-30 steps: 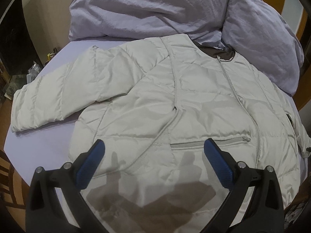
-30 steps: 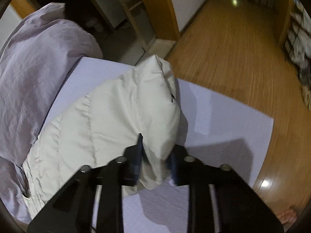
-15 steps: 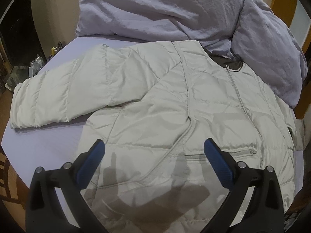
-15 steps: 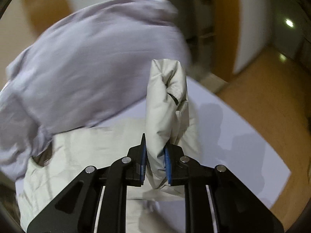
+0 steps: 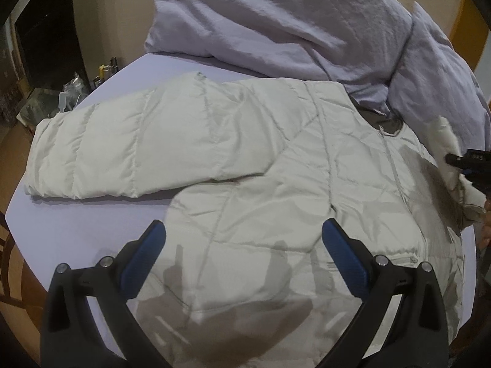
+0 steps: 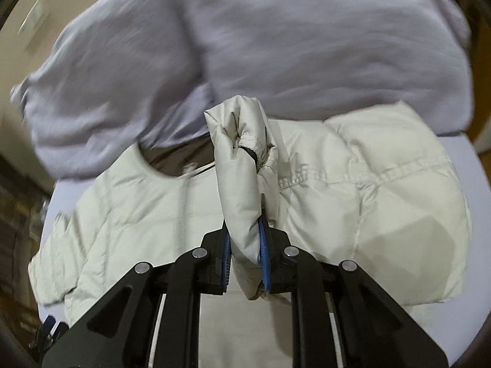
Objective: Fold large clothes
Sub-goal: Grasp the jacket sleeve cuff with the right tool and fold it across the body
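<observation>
Lilac sheet [image 5: 79, 233], rumpled duvet [image 5: 291, 21] crowding jacket [image 5: 245, 159]

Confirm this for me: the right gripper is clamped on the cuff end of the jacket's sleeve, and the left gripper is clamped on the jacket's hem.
Not quite. The left gripper is open and holds nothing; its blue pads stand wide apart over the jacket, as the left wrist view shows. The rest is right: the right gripper is shut on the cuff end of the sleeve.
</observation>
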`<state>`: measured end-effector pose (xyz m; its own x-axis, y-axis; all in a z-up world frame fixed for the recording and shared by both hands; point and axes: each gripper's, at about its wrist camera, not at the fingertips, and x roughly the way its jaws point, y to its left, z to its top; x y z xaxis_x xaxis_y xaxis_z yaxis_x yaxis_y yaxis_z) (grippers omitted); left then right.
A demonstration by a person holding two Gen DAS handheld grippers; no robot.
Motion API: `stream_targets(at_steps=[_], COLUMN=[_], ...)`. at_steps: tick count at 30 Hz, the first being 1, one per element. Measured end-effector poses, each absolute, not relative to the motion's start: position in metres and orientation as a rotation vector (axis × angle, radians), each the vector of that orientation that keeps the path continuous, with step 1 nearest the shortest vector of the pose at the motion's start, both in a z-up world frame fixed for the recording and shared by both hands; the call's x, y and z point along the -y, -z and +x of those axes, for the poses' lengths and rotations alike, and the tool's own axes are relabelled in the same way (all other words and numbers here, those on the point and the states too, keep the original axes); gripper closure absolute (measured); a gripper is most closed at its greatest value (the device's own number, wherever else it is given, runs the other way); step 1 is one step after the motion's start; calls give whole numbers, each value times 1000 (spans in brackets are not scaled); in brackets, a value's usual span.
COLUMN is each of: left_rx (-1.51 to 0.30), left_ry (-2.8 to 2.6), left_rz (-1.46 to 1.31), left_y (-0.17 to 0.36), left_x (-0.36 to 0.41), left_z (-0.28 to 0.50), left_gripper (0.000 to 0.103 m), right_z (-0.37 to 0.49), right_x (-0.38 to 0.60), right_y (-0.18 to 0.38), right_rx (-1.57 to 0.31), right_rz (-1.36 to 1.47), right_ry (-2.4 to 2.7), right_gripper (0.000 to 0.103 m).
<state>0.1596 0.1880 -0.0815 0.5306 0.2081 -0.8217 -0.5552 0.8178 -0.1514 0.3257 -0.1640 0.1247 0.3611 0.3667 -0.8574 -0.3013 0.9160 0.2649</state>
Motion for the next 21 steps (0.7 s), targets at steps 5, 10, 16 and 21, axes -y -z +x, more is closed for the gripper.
stream_targets(at_steps=[5,10,16,21], left_rx=[-899,-896,-888,-872], left_ry=[-489,-510,-508,-539], left_rz=[-465,-499,-546,-589], left_y=[83,85,86,84], left_x=[-203,-216,-237,-263], left_z=[157,153,150,141], left_gripper=[2,2,2,2], right_z=[304,296,282,280], right_x=[108,84,67,83], right_y=[-117,-104,-79,-115], right_rx=[-1144,-1174,-1222,-1090], right_rz=[24,-16,-135,-73], right_ry=[-520,-541,-584,-610], right_gripper=[87,86,71,41])
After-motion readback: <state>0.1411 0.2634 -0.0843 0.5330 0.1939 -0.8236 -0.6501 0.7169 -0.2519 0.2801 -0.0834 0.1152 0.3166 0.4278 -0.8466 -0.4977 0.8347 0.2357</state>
